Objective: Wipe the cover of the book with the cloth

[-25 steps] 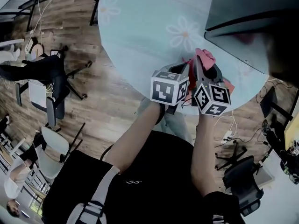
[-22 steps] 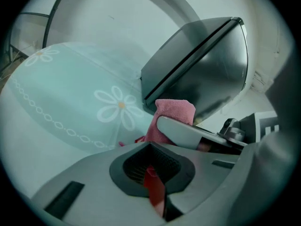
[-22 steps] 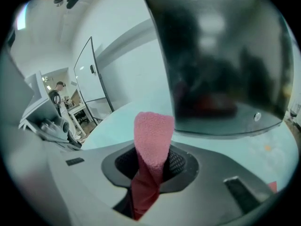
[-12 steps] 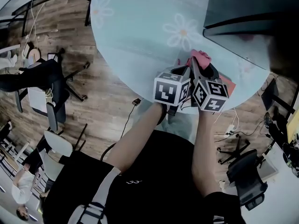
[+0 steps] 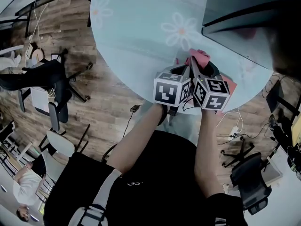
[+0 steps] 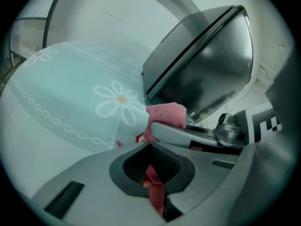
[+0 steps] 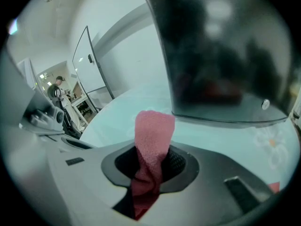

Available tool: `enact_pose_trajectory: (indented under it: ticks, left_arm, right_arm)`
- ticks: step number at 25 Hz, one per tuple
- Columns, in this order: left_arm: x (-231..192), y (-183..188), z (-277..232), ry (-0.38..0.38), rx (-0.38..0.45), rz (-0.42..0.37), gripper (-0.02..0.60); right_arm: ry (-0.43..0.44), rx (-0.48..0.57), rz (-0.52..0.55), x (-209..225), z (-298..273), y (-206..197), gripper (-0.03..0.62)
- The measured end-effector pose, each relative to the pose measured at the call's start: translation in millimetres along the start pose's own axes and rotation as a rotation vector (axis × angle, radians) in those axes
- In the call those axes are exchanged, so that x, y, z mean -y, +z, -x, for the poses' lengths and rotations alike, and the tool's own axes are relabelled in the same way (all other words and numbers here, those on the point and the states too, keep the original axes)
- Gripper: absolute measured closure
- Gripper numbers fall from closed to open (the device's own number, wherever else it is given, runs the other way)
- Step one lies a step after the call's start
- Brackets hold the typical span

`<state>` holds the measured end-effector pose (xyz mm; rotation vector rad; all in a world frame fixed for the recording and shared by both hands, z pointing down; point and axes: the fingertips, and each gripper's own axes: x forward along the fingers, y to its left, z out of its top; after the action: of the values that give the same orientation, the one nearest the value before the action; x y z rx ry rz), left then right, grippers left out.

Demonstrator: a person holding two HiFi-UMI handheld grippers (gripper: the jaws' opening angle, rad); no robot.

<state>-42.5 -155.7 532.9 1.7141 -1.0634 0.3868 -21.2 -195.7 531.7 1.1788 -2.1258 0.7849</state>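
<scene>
No words, numbers or brand names are showing legibly anywhere: the left marker cube (image 5: 171, 89) and the right marker cube (image 5: 212, 94) are carrying only black-and-white square patterns, and the small pale mark (image 5: 134, 183) on the person's black shirt (image 5: 155, 164) is showing too tiny to read.

Round my work spot: a daisy-print table, a dark case, an office floor.

On my head view a round table (image 5: 117, 51) under a pale blue tablecloth printed with white daisies (image 5: 180, 30) fills the top of the frame, with a dark grey glossy case (image 5: 235, 4) lying on it at upper right. Below is wood-plank floor (image 5: 108, 102). Black office chairs stand at left (image 5: 47, 74) and lower right (image 5: 244, 178), and a white cable (image 5: 236, 122) trails at right. On my right gripper view a person (image 7: 59, 89) stands far off at left, near a glass panel (image 7: 94, 60).
</scene>
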Motion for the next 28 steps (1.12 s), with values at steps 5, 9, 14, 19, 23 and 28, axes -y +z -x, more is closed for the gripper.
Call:
enact_pose_trajectory:
  ticks: [5, 9, 14, 19, 23, 28]
  left_arm:
    - [7, -3, -2, 0.017, -0.005, -0.018, 0.568]
    - [8, -4, -4, 0.025, -0.011, -0.038, 0.568]
    - [17, -10, -12, 0.009, -0.01, -0.044, 0.568]
    - [30, -13, -12, 0.003, -0.034, -0.04, 0.568]
    - [33, -17, -19, -0.007, -0.036, -0.051, 0.568]
    - [40, -22, -26, -0.011, -0.033, -0.056, 0.568]
  right_arm:
    - [0.01, -0.006, -0.021, 5, 6, -2, 0.494]
    - [0.009, 0.002, -0.027, 7, 8, -1, 0.494]
    - [0.006, 0.001, -0.033, 15, 15, -6, 0.494]
    - [0.005, 0.0, -0.047, 25, 23, -11, 0.494]
    - [0.003, -0.003, -0.051, 29, 26, -14, 0.494]
    - [0.002, -0.001, -0.057, 37, 31, -16, 0.494]
